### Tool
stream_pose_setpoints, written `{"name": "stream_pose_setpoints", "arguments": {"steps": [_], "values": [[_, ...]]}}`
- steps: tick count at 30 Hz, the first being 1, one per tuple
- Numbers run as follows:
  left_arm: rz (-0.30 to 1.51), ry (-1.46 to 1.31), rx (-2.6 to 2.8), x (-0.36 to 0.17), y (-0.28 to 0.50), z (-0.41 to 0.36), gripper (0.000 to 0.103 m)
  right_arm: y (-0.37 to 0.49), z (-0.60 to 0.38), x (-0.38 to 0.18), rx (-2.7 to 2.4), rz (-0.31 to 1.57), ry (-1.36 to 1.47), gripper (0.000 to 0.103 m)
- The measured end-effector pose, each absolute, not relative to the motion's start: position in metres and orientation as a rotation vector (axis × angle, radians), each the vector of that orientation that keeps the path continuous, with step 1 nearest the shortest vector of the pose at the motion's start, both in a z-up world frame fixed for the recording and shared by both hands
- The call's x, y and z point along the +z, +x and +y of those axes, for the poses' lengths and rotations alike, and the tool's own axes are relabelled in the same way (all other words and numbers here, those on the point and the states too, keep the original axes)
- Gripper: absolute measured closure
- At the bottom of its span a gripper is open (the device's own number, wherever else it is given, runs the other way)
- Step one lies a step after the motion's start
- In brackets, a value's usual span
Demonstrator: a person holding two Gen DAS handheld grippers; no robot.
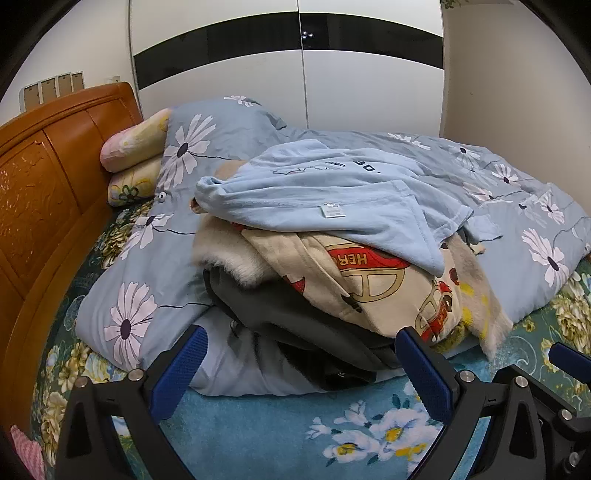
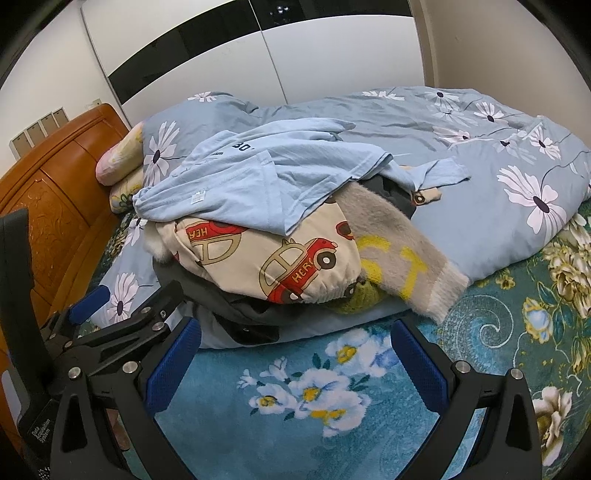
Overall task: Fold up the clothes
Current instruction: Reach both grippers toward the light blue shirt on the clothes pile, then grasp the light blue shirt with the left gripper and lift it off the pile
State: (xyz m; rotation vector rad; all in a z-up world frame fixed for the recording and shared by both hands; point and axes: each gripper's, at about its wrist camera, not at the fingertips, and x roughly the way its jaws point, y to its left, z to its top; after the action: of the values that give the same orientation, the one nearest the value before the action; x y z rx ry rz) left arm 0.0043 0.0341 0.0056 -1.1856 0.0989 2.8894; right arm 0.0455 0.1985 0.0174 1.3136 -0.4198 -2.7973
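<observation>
On the bed (image 2: 280, 402) in front of the headboard (image 1: 48, 192), pile of clothes (image 1: 332, 280), light blue shirt (image 1: 332, 195) on top, car-print garment (image 2: 280, 258) under it, my left tool (image 1: 299, 354) released just short of the pile, my right tool (image 2: 295, 350) released beside it, both empty

Both low, facing clothes pile (image 1: 325, 251)

heap of unfolded clothes (image 1: 332, 266) on the bed, crumpled light blue t-shirt (image 1: 325, 192) on top

Even indoor light, soft shadows, ceiling-lamp glare on the wardrobe's black band (image 1: 308, 34) — sharp focus, fisheye-bent, dark-cornered edges.
</observation>
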Motion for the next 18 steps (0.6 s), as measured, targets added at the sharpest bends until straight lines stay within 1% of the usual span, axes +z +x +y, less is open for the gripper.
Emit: {"name": "stream_pose_setpoints", "arguments": {"steps": [12,15,18], "values": [[0.169,-1.155,2.912,0.012,-0.008,0.046,0.000,0.053,0.221,0.014,-2.785,-0.486,1.314,0.000],[0.221,-1.093,2.970,0.023,-0.032,0.050,0.000,0.067,0.243,0.010,-2.809,-0.578,1.340,0.000],[0.327,-1.087,2.920,0.038,-0.062,0.064,0.000,0.087,0.269,0.005,-2.833,-0.708,1.349,0.000]]}}
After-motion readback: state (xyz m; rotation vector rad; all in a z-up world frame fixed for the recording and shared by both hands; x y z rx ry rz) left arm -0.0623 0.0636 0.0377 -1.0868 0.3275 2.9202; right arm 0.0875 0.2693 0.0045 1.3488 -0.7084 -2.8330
